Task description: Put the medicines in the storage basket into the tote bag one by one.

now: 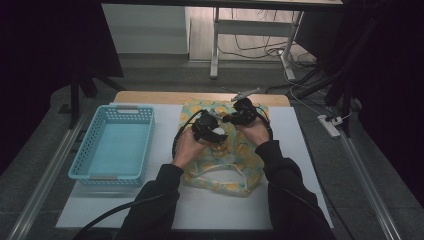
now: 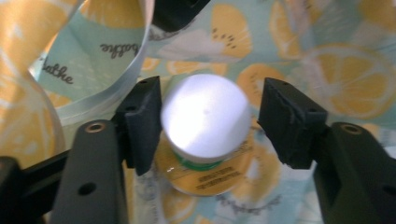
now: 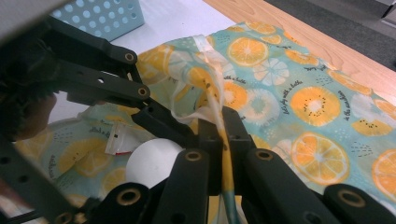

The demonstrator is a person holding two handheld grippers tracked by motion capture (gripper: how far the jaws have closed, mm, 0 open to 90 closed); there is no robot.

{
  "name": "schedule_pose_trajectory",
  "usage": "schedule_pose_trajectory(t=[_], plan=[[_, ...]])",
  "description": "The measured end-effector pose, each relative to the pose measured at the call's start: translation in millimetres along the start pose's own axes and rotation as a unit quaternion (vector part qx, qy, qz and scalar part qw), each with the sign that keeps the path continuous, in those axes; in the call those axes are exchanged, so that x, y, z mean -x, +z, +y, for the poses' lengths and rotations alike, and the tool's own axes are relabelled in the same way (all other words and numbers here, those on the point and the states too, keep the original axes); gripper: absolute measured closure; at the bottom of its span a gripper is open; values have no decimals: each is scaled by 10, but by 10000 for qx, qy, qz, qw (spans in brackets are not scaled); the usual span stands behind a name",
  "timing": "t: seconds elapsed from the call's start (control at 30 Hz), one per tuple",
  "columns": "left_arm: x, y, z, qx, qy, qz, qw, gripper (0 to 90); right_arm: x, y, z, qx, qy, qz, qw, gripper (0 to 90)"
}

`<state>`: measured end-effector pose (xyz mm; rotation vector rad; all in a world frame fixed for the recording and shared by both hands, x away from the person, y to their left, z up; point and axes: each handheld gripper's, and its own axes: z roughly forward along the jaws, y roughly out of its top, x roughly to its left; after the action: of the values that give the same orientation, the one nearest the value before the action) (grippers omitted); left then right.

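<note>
A blue basket (image 1: pixel 112 145) sits on the table (image 1: pixel 210 205) left of my lemon-print bag (image 1: pixel 247 172), with nothing in it. Inside the bag, a white-capped jar (image 2: pixel 204 123) stands between my left gripper's (image 2: pixel 205 128) spread jaws, touching the left one. My right gripper (image 3: pixel 223 140) pinches the bag's edge, jaws pressed together.

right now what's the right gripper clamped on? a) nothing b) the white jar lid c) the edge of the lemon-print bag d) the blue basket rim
c: in the right gripper view, the right gripper has its jaws closed on the lemon-print bag edge, which runs up between them.
</note>
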<state>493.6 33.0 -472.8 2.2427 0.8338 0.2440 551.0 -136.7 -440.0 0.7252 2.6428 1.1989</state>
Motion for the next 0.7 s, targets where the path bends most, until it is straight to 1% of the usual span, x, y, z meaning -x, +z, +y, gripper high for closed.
schedule_pose_trajectory(t=[0.1, 0.2, 0.3, 0.47, 0.6, 0.7], plan=[[8, -46, 5, 56, 9, -18, 10000, 341, 2, -8, -6, 33, 3, 7, 10000, 892], [17, -120, 10, 187, -32, -136, 9997, 306, 12, -18, -14, 36, 28, 9, 10000, 893], [29, -185, 13, 248, -76, -325, 9991, 267, 17, -23, -21, 50, 36, 11, 10000, 893], [69, -300, 6, 280, 9, -462, 9985, 198, 16, -28, -26, 37, 37, 5, 10000, 893], [87, -380, -21, 373, -59, -624, 9973, 150, 13, -35, -24, 31, 34, 5, 10000, 893], [114, -417, -43, 377, -96, -655, 9971, 110, 8, -39, -23, 19, 34, 7, 10000, 892]])
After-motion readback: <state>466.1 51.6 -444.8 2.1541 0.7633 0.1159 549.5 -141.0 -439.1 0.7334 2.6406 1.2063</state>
